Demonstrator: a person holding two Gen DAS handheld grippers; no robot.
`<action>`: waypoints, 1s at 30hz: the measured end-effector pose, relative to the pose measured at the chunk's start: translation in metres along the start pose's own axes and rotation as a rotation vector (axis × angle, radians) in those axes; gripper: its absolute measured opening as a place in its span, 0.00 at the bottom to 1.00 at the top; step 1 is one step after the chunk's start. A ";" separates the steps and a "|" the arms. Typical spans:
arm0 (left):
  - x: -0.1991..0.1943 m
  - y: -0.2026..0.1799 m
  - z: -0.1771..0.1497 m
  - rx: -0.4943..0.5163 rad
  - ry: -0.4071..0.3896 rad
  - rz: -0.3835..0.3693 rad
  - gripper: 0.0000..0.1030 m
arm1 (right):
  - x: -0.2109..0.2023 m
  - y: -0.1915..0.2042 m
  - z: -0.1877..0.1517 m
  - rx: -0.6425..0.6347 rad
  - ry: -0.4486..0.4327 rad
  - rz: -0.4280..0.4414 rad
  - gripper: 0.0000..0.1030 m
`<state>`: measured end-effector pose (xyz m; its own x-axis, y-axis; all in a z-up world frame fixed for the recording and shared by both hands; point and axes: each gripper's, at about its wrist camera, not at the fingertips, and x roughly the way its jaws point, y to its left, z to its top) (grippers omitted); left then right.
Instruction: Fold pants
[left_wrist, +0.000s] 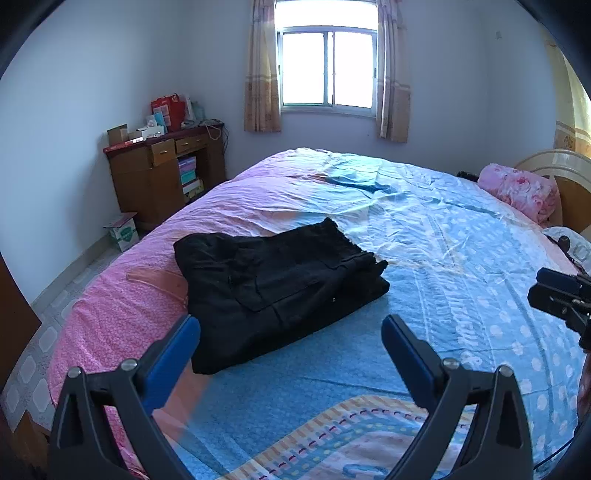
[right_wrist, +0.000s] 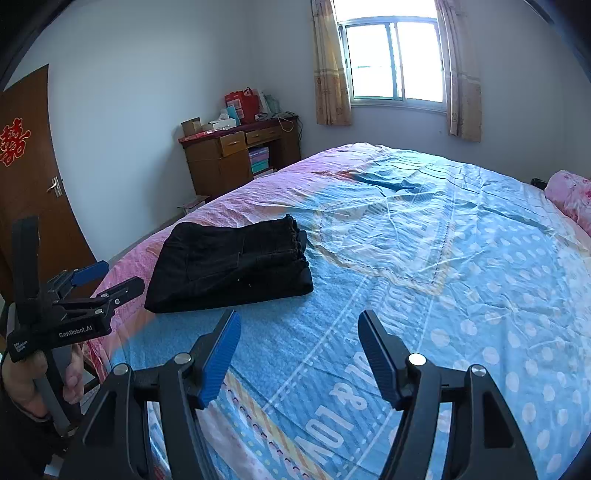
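Observation:
Black pants lie folded into a compact rectangle on the bed, on the seam between the pink and blue parts of the cover; they also show in the right wrist view. My left gripper is open and empty, hovering just in front of the pants' near edge. My right gripper is open and empty, above the blue cover to the right of the pants. The left gripper also shows at the left edge of the right wrist view, held by a hand.
The bed fills most of both views. A rolled pink quilt lies at the headboard. A wooden desk with boxes stands by the far wall, a carton on the floor. A brown door is left.

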<state>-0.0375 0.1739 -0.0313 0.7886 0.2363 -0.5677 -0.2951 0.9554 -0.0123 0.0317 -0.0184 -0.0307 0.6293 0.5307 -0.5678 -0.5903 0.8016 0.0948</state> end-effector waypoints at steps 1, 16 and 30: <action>-0.001 0.001 -0.001 0.002 0.001 0.004 0.98 | 0.000 0.000 0.000 -0.001 0.000 0.000 0.66; -0.007 0.004 -0.001 -0.007 -0.002 0.010 0.98 | -0.009 0.008 0.002 -0.015 -0.019 0.005 0.66; -0.018 0.006 0.000 -0.021 -0.024 0.009 1.00 | -0.024 0.020 0.005 -0.040 -0.079 -0.001 0.66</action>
<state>-0.0538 0.1757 -0.0208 0.7986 0.2488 -0.5480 -0.3128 0.9495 -0.0249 0.0075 -0.0139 -0.0107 0.6670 0.5507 -0.5019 -0.6081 0.7915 0.0604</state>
